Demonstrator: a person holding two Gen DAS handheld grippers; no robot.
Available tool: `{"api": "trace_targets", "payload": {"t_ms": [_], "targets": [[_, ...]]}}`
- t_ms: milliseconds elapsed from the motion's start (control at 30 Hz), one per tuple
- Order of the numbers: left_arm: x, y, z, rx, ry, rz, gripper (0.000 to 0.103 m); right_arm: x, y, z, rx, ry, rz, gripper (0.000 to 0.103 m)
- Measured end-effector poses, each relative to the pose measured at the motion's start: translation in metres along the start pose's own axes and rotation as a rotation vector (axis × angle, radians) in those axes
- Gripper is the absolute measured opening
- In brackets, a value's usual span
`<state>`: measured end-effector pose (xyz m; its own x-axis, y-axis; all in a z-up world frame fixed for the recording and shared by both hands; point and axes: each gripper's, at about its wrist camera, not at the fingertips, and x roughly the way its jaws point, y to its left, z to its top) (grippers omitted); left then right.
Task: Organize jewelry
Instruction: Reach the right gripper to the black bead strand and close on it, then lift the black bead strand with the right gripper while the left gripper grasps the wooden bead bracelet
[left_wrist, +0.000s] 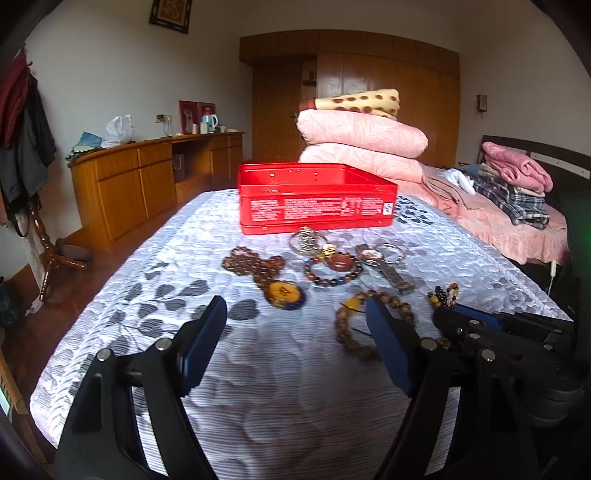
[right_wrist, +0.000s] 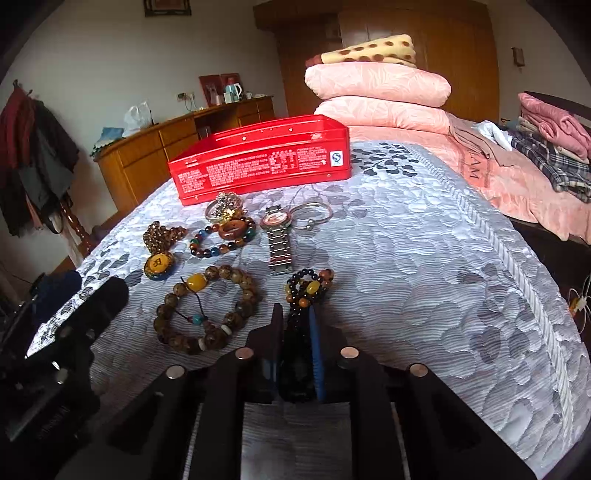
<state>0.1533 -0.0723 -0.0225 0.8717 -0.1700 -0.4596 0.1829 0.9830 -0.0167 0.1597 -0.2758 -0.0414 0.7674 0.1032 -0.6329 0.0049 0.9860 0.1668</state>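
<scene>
My right hand-held gripper (right_wrist: 295, 317) is closed on the near end of a dark beaded bracelet (right_wrist: 308, 288), whose amber and black beads lie on the bed (right_wrist: 424, 277) just ahead of the fingertips. My left hand-held gripper (left_wrist: 295, 314) hangs wide open and holds nothing, low over the quilt. A big wooden bead bracelet (right_wrist: 207, 310) lies just left of the gripped one. Farther back sit a metal watch (right_wrist: 279, 240), a multicoloured bead bracelet (right_wrist: 221, 240) and a yellow pendant (right_wrist: 159, 266). The open red tin (right_wrist: 258, 162) stands behind them all.
</scene>
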Motion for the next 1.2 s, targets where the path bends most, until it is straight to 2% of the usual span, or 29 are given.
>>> {"api": "trace_targets", "payload": {"t_ms": [100, 267, 400, 500, 633, 667, 900, 1067, 1133, 1200], "targets": [[0.003, -0.012, -0.001, 0.004, 0.021, -0.011, 0.076, -0.004, -0.007, -0.001, 0.012, -0.008, -0.004, 0.013], [0.011, -0.032, -0.004, 0.017, 0.061, -0.051, 0.083, -0.014, -0.024, -0.004, 0.037, -0.027, -0.013, 0.013], [0.019, -0.046, -0.005, 0.015, 0.099, -0.061, 0.083, -0.019, -0.038, -0.007, 0.062, -0.039, -0.008, 0.013], [0.019, -0.049, -0.005, 0.004, 0.098, -0.047, 0.083, -0.021, -0.045, -0.009, 0.073, -0.044, -0.001, 0.013], [0.015, -0.058, 0.001, 0.016, 0.078, -0.066, 0.076, -0.019, -0.052, -0.010, 0.092, -0.046, 0.014, 0.013], [0.016, -0.061, 0.001, 0.023, 0.082, -0.071, 0.071, -0.020, -0.053, -0.010, 0.091, -0.048, 0.014, 0.013], [0.038, -0.078, -0.001, 0.030, 0.174, -0.094, 0.046, -0.025, -0.064, -0.011, 0.106, -0.061, 0.009, 0.013], [0.050, -0.083, -0.004, 0.045, 0.210, -0.044, 0.025, -0.024, -0.073, -0.012, 0.127, -0.061, 0.007, 0.013], [0.051, -0.081, -0.004, 0.034, 0.210, -0.037, 0.019, -0.024, -0.071, -0.012, 0.122, -0.063, 0.004, 0.014], [0.049, -0.080, -0.004, 0.037, 0.207, -0.035, 0.019, -0.023, -0.068, -0.012, 0.113, -0.062, 0.002, 0.014]]}}
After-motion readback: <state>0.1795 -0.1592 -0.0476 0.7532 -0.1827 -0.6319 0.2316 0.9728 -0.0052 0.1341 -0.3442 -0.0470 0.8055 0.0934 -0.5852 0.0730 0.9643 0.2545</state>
